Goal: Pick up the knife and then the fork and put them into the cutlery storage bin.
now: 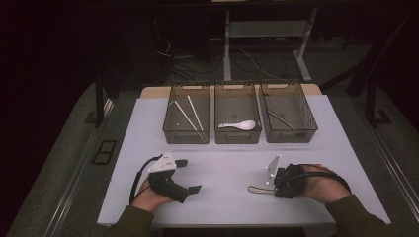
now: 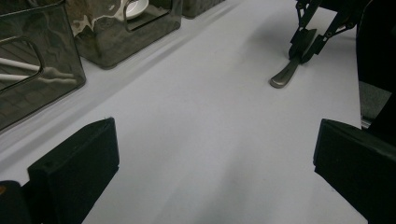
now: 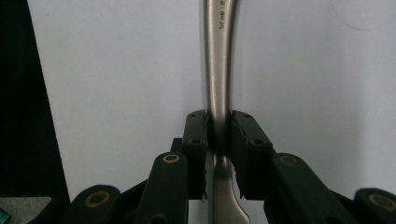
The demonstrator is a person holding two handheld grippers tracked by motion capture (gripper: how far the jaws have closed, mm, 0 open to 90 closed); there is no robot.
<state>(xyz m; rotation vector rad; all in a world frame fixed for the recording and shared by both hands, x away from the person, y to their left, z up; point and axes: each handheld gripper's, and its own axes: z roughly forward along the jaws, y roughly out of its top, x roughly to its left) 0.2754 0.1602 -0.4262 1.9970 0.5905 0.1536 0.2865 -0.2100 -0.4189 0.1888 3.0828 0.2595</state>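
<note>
Clamping a slim silver metal utensil handle (image 3: 218,88) low over the near right of the white table (image 1: 222,148), the right gripper (image 3: 218,140) should lift level; the left gripper (image 2: 210,158) rests wide apart.

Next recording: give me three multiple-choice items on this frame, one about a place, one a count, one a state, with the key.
1. Where does the white spoon lie?
A. left bin
B. middle bin
C. on the table

2. How many bins stand in the row?
A. two
B. three
C. four

3. What are the right tongs doing?
A. hanging open
B. shut on nothing
C. shut on the metal utensil handle

Key: 1 B, the spoon rests in the middle bin. 2 B, three bins side by side in the high view. 3 C, the right gripper view shows both jaws pressed against the handle.
</note>
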